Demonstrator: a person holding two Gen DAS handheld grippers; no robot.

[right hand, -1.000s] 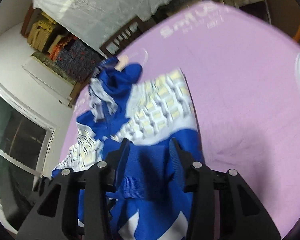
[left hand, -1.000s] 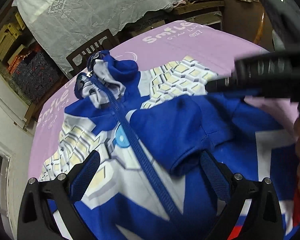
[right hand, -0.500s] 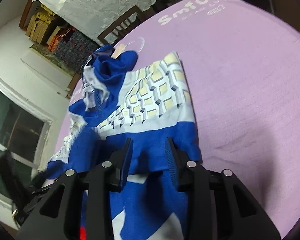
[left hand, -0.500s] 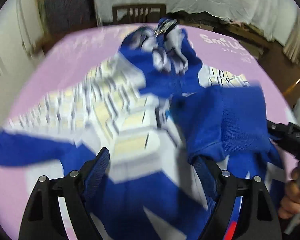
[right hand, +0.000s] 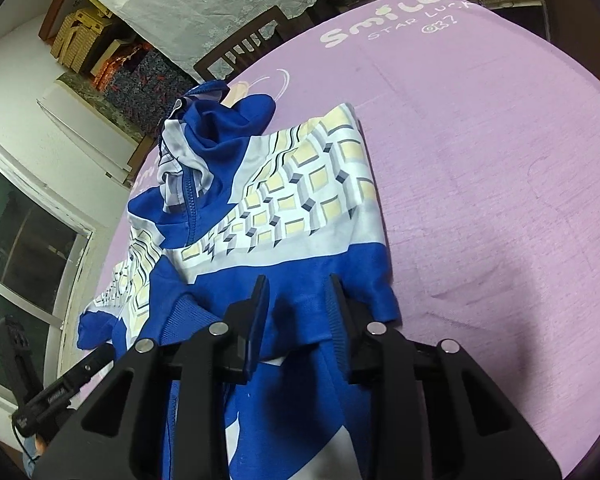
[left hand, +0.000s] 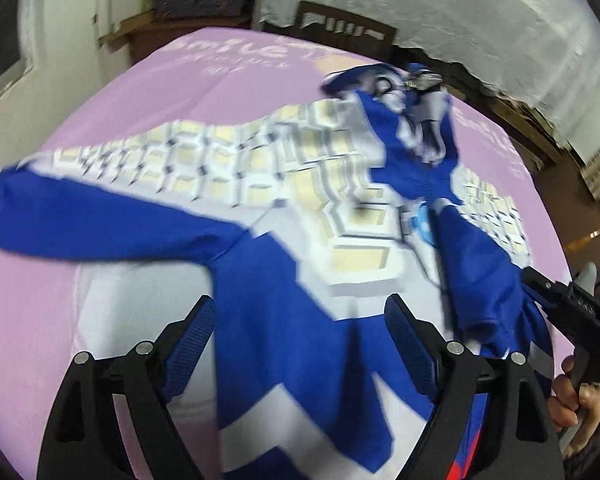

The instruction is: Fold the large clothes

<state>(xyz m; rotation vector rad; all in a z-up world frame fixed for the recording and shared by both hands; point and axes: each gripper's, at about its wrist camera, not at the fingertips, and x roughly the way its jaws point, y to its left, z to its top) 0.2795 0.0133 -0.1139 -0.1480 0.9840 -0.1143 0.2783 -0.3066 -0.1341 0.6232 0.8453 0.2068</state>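
Blue zip hoodie lies on purple-covered bench. Left gripper fingers spread wide above hoodie, holding nothing. Right gripper fingers narrowly parted, blue hoodie fold between them; contact unclear.

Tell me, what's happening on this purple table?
A person with a gripper in each hand is folding a blue zip jacket on the purple cloth. One sleeve already lies folded across the front; the right gripper sits at its cuff. The left gripper hangs open above the other sleeve, which lies spread out.

Two close wrist views from opposite sides, sharing the jacket.
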